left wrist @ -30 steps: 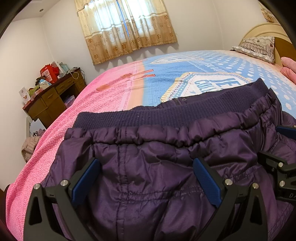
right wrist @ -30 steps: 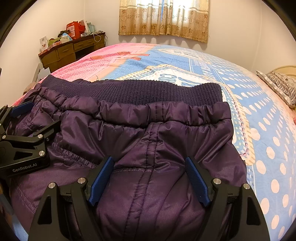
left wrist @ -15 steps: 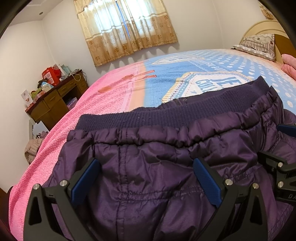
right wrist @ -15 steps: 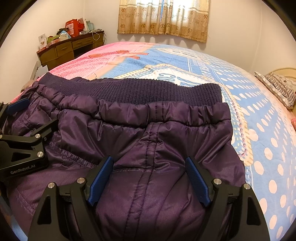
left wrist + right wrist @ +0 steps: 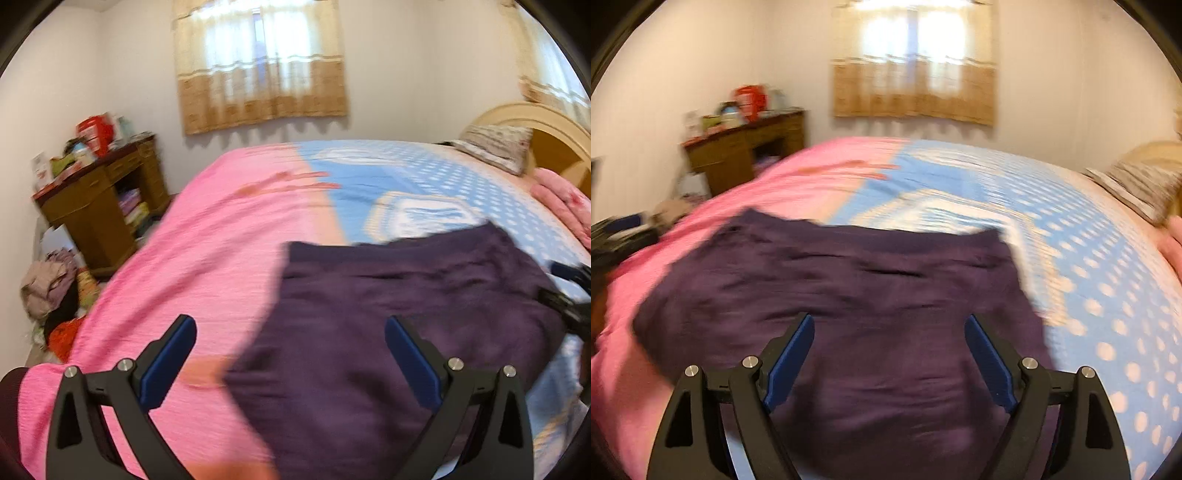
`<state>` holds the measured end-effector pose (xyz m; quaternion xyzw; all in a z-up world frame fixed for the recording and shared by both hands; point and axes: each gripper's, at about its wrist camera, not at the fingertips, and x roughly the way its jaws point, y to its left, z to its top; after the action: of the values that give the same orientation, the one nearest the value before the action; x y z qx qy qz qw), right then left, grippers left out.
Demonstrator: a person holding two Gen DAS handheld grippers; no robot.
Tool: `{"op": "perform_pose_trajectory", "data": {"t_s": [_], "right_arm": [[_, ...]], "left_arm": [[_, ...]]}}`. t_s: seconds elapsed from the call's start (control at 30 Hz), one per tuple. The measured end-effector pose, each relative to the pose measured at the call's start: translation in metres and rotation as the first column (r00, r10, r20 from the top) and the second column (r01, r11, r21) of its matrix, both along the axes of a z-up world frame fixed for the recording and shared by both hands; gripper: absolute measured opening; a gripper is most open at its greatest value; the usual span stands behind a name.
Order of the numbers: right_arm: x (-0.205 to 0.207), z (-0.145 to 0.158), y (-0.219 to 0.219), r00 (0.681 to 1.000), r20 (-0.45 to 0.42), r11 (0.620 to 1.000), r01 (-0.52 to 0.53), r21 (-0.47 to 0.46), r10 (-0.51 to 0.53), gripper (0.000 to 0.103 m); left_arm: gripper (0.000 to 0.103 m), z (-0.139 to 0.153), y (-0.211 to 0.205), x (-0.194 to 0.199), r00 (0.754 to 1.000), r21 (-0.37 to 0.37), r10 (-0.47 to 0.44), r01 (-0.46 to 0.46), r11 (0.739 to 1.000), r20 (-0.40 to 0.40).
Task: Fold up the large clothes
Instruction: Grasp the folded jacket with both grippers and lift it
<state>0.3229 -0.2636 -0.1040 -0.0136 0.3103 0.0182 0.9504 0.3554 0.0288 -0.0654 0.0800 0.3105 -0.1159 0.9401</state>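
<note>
A dark purple padded jacket (image 5: 399,314) lies folded in a compact block on the bed; it also shows in the right wrist view (image 5: 857,317). My left gripper (image 5: 290,354) is open and empty, raised above the jacket's left edge and the pink part of the bedspread. My right gripper (image 5: 889,350) is open and empty, raised above the near middle of the jacket. Each gripper shows at the edge of the other's view, the right gripper (image 5: 569,295) and the left gripper (image 5: 617,236). Both views are motion-blurred.
The bedspread (image 5: 229,236) is pink on the left and blue with white dots on the right. A wooden desk (image 5: 99,199) with clutter stands at the left wall, clothes (image 5: 48,291) heaped on the floor beside it. A pillow (image 5: 495,144) and headboard (image 5: 546,129) are at the right.
Both grippers have lifted up and pulled back from the jacket, staying open. The left gripper has also shifted left, over the pink bedspread. The jacket stays flat on the bed.
</note>
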Motion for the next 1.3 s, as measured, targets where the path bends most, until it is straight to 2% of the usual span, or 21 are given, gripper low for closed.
{"op": "perform_pose_trajectory", "data": {"t_s": [0.03,0.13,0.2,0.27,0.37,0.43,0.47,0.5,0.57,0.63,0.67,0.7,0.77,0.8,0.83,0.87,0.93,1.07,1.17,1.3], "right_arm": [[-0.003,0.001,0.020,0.999,0.005,0.999,-0.047,-0.013,0.047,0.084],[-0.009,0.001,0.081,0.983,0.011,0.980,-0.181,-0.077,0.183,0.084],[-0.013,-0.004,0.119,0.964,-0.006,0.956,-0.266,-0.121,0.267,0.084],[-0.017,-0.014,0.157,0.938,-0.024,0.921,-0.345,-0.181,0.346,0.084],[-0.022,-0.032,0.203,0.898,-0.049,0.859,-0.434,-0.272,0.438,0.084],[-0.024,-0.042,0.221,0.886,-0.055,0.830,-0.451,-0.328,0.460,0.084],[-0.022,-0.047,0.229,0.882,-0.057,0.813,-0.456,-0.362,0.469,0.084],[-0.020,-0.053,0.235,0.881,-0.061,0.798,-0.452,-0.398,0.468,0.084],[-0.015,-0.060,0.246,0.871,-0.066,0.772,-0.465,-0.433,0.487,0.084],[-0.011,-0.065,0.251,0.867,-0.066,0.764,-0.468,-0.445,0.493,0.084],[-0.009,-0.067,0.251,0.865,-0.065,0.763,-0.472,-0.442,0.498,0.078],[-0.007,-0.067,0.251,0.860,-0.068,0.763,-0.482,-0.430,0.505,0.072],[-0.005,-0.066,0.248,0.856,-0.082,0.770,-0.498,-0.400,0.511,0.050],[-0.007,-0.064,0.248,0.853,-0.085,0.770,-0.504,-0.391,0.515,0.045],[-0.011,-0.063,0.250,0.850,-0.086,0.766,-0.508,-0.393,0.520,0.037],[-0.014,-0.061,0.252,0.848,-0.084,0.763,-0.511,-0.395,0.524,0.031],[-0.021,-0.056,0.253,0.845,-0.090,0.769,-0.520,-0.371,0.528,0.026],[-0.046,-0.049,0.255,0.825,-0.097,0.759,-0.552,-0.344,0.556,0.022],[-0.071,-0.041,0.260,0.799,-0.085,0.750,-0.590,-0.300,0.595,0.021],[-0.097,-0.023,0.272,0.749,-0.036,0.729,-0.653,-0.204,0.661,0.018]], "left_arm": [[0.103,-0.003,0.015,0.015,0.999,-0.020,0.026,-0.027,0.999,-0.023],[0.103,-0.018,0.046,0.056,0.984,-0.185,0.027,-0.060,0.981,-0.175],[0.103,-0.034,0.055,0.082,0.958,-0.305,-0.014,-0.078,0.949,-0.286],[0.103,-0.050,0.053,0.099,0.927,-0.386,-0.071,-0.083,0.919,-0.368],[0.103,-0.063,0.040,0.116,0.913,-0.398,-0.104,-0.068,0.915,-0.394],[0.103,-0.068,0.031,0.124,0.893,-0.422,-0.171,-0.023,0.906,-0.417],[0.103,-0.073,0.026,0.127,0.870,-0.447,-0.225,0.005,0.894,-0.440],[0.099,-0.080,0.019,0.131,0.840,-0.464,-0.271,0.026,0.886,-0.471],[0.092,-0.087,0.011,0.136,0.816,-0.476,-0.313,0.054,0.878,-0.485],[0.083,-0.094,0.004,0.138,0.794,-0.499,-0.356,0.077,0.863,-0.493],[0.078,-0.096,0.003,0.137,0.790,-0.504,-0.367,0.085,0.859,-0.492],[0.070,-0.099,0.002,0.137,0.788,-0.505,-0.373,0.092,0.858,-0.490],[0.045,-0.097,0.007,0.129,0.793,-0.522,-0.394,0.114,0.845,-0.465],[0.031,-0.096,0.009,0.124,0.793,-0.521,-0.402,0.127,0.844,-0.458],[0.025,-0.093,0.012,0.121,0.799,-0.525,-0.403,0.131,0.841,-0.446],[0.024,-0.090,0.016,0.116,0.806,-0.529,-0.403,0.134,0.838,-0.434],[0.019,-0.081,0.021,0.104,0.823,-0.523,-0.398,0.149,0.839,-0.404],[0.018,-0.069,0.040,0.075,0.842,-0.547,-0.396,0.150,0.824,-0.366],[0.017,-0.064,0.066,0.050,0.847,-0.579,-0.392,0.127,0.805,-0.359],[0.017,-0.046,0.102,0.013,0.871,-0.613,-0.357,0.084,0.785,-0.338]]}}
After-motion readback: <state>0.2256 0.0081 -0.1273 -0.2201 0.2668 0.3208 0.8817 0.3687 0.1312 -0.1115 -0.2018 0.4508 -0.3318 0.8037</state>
